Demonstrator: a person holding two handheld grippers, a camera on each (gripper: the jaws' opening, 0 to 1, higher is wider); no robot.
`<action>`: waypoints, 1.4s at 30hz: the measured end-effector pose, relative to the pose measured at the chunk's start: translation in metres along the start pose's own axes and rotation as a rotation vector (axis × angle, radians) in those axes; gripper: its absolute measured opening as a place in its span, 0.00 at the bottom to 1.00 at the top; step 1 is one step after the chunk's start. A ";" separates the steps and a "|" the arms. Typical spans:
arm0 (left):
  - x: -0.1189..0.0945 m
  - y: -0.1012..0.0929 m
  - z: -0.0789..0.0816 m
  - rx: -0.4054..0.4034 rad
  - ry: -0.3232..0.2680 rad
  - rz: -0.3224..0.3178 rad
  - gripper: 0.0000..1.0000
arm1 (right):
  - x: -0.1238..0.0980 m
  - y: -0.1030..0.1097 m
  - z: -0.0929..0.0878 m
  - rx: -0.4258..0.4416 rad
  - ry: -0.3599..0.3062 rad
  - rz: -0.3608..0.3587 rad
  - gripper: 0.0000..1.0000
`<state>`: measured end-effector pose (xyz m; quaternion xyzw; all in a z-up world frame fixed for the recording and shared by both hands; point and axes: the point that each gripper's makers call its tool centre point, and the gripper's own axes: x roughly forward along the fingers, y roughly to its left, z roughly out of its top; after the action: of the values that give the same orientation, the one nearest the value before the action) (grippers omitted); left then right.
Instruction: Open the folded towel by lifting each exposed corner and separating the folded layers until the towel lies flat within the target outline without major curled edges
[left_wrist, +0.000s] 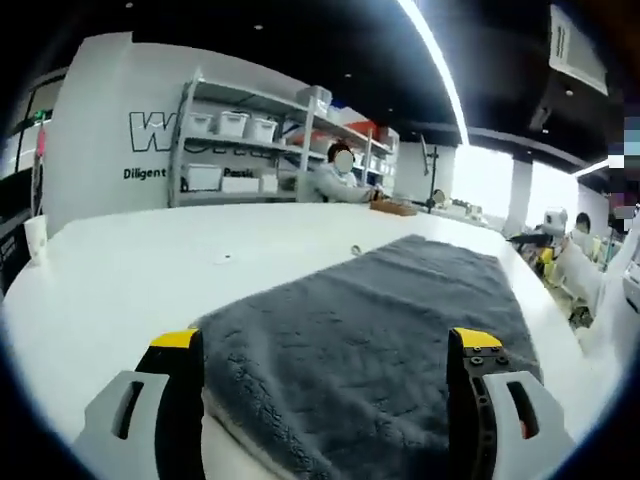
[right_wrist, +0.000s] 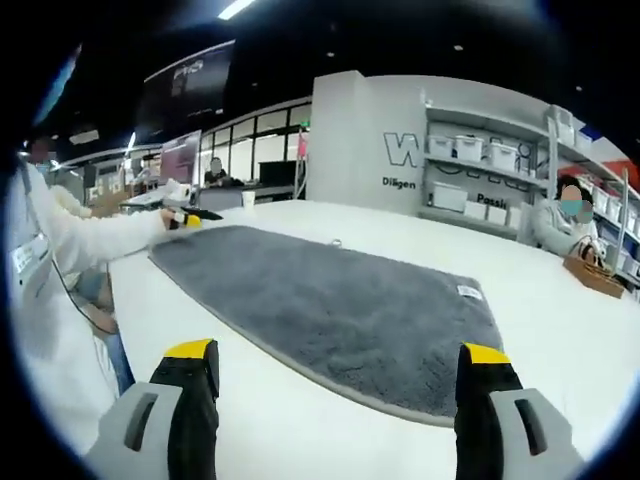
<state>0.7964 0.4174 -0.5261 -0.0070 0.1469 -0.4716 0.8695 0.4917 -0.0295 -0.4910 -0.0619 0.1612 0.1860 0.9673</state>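
A dark grey towel (left_wrist: 370, 320) lies on the white table (left_wrist: 120, 270). Its near corner sits between the two yellow-tipped jaws of my left gripper (left_wrist: 325, 345), which stands open just above that edge. In the right gripper view the towel (right_wrist: 330, 300) lies spread out long and flat, with a small white label (right_wrist: 468, 291) near its right end. My right gripper (right_wrist: 338, 352) is open over the bare table just short of the towel's near edge, holding nothing. The left gripper (right_wrist: 190, 216) also appears at the towel's far left corner, held by a white-sleeved arm (right_wrist: 90, 240).
Shelves with white bins (left_wrist: 235, 125) stand behind the table, and a seated person (left_wrist: 335, 180) is beside them. A white cup (left_wrist: 35, 238) stands at the table's left edge. A brown basket (right_wrist: 598, 272) sits far right. The table edge (right_wrist: 125, 320) runs close on the left.
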 end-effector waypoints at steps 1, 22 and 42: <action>0.003 0.002 -0.002 -0.006 0.006 0.005 1.00 | 0.000 0.001 0.001 -0.001 -0.001 0.004 0.99; 0.024 0.034 -0.013 -0.050 0.058 0.059 0.98 | 0.003 -0.004 -0.007 -0.002 0.026 0.005 0.99; -0.073 -0.067 0.017 0.042 -0.041 0.061 1.00 | -0.011 -0.028 -0.022 0.019 0.043 -0.052 0.99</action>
<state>0.7090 0.4382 -0.4813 0.0061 0.1194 -0.4475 0.8863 0.4859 -0.0630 -0.5065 -0.0609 0.1821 0.1580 0.9686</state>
